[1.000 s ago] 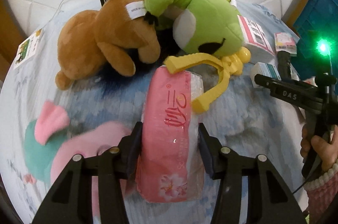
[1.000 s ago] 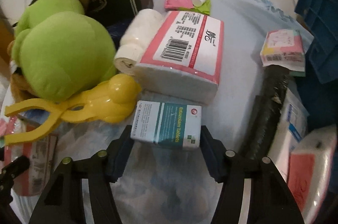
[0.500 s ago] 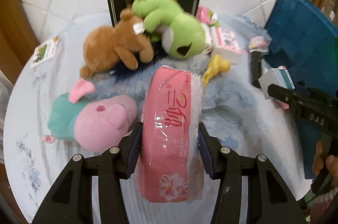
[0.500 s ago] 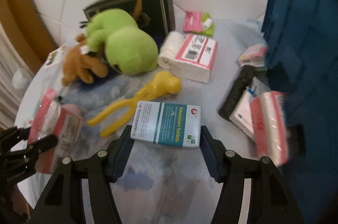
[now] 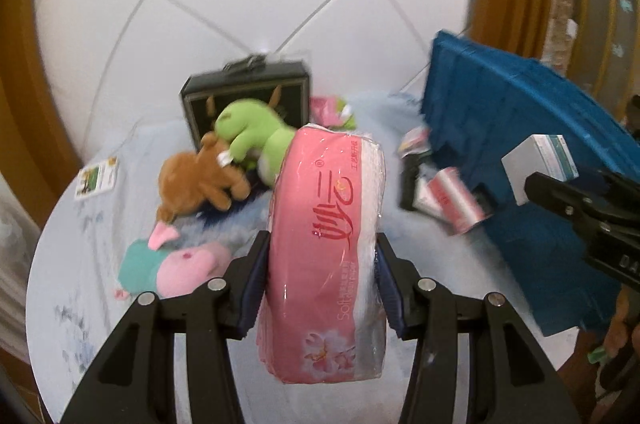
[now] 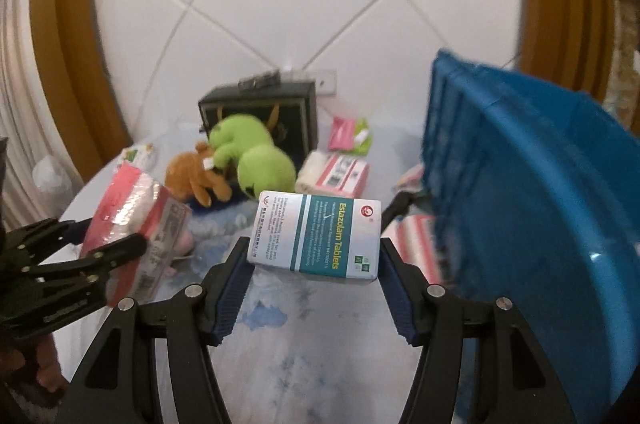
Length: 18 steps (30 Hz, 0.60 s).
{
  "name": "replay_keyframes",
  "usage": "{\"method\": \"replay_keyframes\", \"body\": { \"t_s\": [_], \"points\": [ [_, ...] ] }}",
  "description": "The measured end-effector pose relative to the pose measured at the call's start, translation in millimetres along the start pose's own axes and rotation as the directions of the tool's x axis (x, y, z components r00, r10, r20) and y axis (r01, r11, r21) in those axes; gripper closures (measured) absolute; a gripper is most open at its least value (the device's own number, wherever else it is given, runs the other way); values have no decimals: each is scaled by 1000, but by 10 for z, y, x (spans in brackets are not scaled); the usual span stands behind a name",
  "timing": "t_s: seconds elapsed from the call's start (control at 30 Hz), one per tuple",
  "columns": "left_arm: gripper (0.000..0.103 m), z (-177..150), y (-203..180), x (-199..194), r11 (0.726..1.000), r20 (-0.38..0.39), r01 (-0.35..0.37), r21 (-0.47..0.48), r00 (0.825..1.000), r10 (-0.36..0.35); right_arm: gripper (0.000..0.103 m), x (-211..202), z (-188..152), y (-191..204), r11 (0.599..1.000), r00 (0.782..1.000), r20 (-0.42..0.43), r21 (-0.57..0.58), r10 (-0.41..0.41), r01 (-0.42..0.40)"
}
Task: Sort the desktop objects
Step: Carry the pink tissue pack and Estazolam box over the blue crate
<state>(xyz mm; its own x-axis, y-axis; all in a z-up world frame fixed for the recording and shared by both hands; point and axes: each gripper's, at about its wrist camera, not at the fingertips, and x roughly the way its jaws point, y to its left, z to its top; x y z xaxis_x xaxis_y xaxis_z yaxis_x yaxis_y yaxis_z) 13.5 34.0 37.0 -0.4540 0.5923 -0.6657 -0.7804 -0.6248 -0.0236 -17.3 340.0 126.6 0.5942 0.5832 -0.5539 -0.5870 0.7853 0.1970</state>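
So both hands are loaded up right now. The left gripper [image 5: 320, 276] is clamped on a pink tissue pack [image 5: 326, 252], its pads pressing into the soft sides, and the pack hangs in the air above the near edge of the table [image 5: 60, 244]. The right gripper [image 6: 314, 268] is squeezing a tablet box [image 6: 316, 236] by its short ends, also clear of the table, just beside the blue crate [image 6: 520, 184] that sits at the right edge.

Left on the table: a green plush [image 6: 256, 152] and a brown plush [image 6: 196, 176] piled against a black box [image 6: 260, 108] at the far edge, a pink plush [image 5: 176, 264] nearer the left edge, and a few more tissue packs by the crate.

What could go wrong? The tissue pack is squishy and wrapped in slick plastic, held only around its middle, so a fast swing could let it slide out. The tablet box is pinched right at the pad tips, so a knock against the crate wall would probably twist it loose. And the two grippers are near each other, so heading for the crate together risks a bump.
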Motion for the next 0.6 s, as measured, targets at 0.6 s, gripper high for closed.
{"method": "replay_keyframes", "body": {
  "t_s": [0.6],
  "points": [
    [54, 659, -1961, -696, 954, 219, 192, 231, 945, -243, 42, -1784, -78, -1264, 955, 930, 227, 138, -290, 264]
  ]
}}
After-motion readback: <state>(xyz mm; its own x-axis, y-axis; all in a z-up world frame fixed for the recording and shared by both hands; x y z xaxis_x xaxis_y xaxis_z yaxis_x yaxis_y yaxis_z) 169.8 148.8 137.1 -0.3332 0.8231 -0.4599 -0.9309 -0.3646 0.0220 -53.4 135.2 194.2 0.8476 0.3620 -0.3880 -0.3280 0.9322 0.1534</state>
